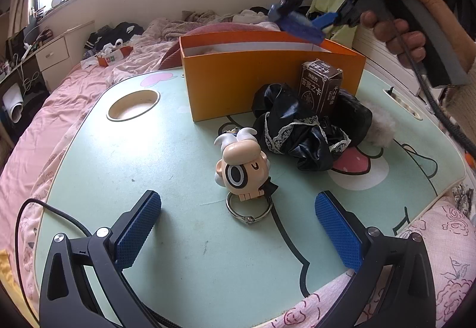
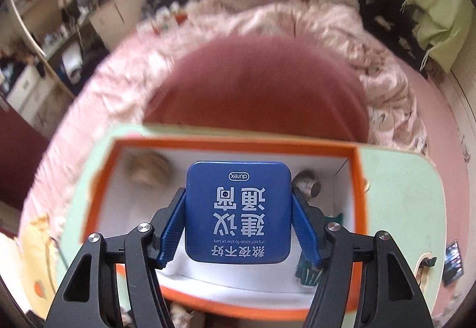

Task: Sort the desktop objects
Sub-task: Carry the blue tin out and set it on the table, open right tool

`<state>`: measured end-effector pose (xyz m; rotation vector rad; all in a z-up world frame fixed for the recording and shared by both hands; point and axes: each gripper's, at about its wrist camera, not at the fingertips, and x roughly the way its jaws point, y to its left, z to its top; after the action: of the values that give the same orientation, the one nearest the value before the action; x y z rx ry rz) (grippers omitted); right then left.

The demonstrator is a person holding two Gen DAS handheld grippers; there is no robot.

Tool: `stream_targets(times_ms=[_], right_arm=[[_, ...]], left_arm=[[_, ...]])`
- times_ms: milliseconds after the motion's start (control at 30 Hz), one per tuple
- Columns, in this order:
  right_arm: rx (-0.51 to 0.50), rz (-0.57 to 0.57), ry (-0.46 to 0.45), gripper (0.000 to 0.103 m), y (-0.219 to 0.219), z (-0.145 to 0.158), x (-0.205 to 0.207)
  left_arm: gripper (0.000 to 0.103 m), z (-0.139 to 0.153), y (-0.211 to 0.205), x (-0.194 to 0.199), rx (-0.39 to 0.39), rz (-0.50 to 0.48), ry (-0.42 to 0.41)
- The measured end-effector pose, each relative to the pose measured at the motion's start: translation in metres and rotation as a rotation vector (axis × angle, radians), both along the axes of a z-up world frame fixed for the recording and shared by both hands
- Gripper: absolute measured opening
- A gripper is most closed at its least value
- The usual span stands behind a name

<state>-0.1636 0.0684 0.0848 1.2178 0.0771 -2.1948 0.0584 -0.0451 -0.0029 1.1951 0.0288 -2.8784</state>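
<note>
My right gripper (image 2: 239, 196) is shut on a square blue tin (image 2: 238, 212) with white lettering, its pads (image 2: 174, 226) pressing on both sides. It hangs over the open orange box (image 2: 238, 146); the left wrist view shows the tin (image 1: 299, 26) just above the box's (image 1: 267, 84) back rim. My left gripper (image 1: 238, 198) stands open low over the green table (image 1: 148, 164), its fingers either side of a big-headed toy figure (image 1: 241, 170) on a metal ring (image 1: 249, 209). A dark card box (image 1: 319, 87) leans on the orange box beside a black lace cloth (image 1: 297, 131).
Inside the orange box lie a beige round thing (image 2: 148, 170), a metal cylinder (image 2: 309, 185) and something green (image 2: 309, 271). The table has a cup hole (image 1: 134, 104) at back left and a grey furry piece (image 1: 382, 131) at right. Pink bedding (image 1: 59, 119) surrounds it.
</note>
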Motion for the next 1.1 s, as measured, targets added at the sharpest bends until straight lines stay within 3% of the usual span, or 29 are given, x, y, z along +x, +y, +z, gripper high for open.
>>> stream_targets(times_ms=[100, 200, 433, 633, 800, 867, 900, 1100], right_arm=[[-0.056, 0.001, 0.112, 0.066, 0.026, 0.034, 0.037], [-0.045, 0.009, 0.154, 0.066, 0.051, 0.041, 0.073], [0.039, 0.118, 0.019, 0.066, 0.09, -0.024, 0.141], [0.13, 0.136, -0.016, 0.066, 0.067, -0.064, 0.147], [0.045, 0.117, 0.078, 0.068, 0.059, -0.063, 0.146], [-0.012, 0.093, 0.121, 0.086, 0.067, -0.06, 0.153], [-0.025, 0.086, 0.14, 0.089, 0.069, -0.059, 0.158], [0.032, 0.064, 0.241, 0.092, 0.089, -0.07, 0.186]], left_arm=[[0.103, -0.001, -0.002, 0.0, 0.0, 0.0, 0.0], [0.103, 0.0, 0.0, 0.0, 0.0, 0.0, 0.0], [0.103, -0.001, -0.001, 0.0, 0.0, 0.001, 0.0], [0.103, -0.001, -0.001, 0.0, 0.0, 0.001, 0.0], [0.103, 0.001, 0.002, 0.0, 0.0, 0.0, 0.0], [0.103, 0.0, 0.0, 0.0, 0.0, 0.001, 0.0], [0.103, 0.0, 0.001, 0.0, 0.0, 0.002, 0.0], [0.103, 0.0, 0.0, 0.0, 0.0, 0.002, 0.0]])
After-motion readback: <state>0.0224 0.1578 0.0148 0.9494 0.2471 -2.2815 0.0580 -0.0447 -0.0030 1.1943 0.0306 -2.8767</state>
